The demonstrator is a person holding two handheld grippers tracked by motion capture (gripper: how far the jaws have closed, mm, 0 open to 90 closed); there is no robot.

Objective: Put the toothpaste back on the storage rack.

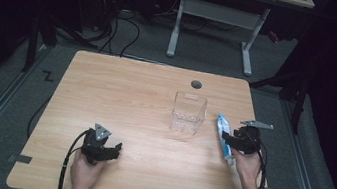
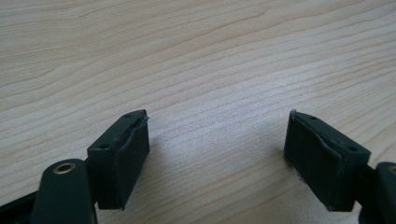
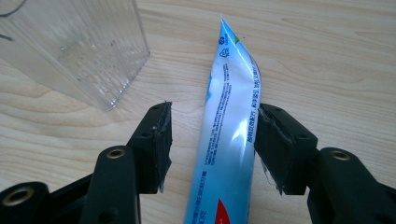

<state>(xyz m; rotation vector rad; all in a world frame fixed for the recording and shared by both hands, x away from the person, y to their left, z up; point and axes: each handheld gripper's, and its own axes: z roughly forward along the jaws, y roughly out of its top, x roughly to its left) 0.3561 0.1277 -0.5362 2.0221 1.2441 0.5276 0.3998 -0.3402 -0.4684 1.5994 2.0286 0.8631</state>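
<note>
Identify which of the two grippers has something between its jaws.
The right gripper: a blue-and-white tube lies between its jaws, a gap showing at one pad. The left gripper has bare table between its jaws.

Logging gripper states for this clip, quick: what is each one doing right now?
Left gripper: open, nothing between its jaws, over bare table.
Right gripper: open around the toothpaste tube; one pad touches it, the other stands clear.
</note>
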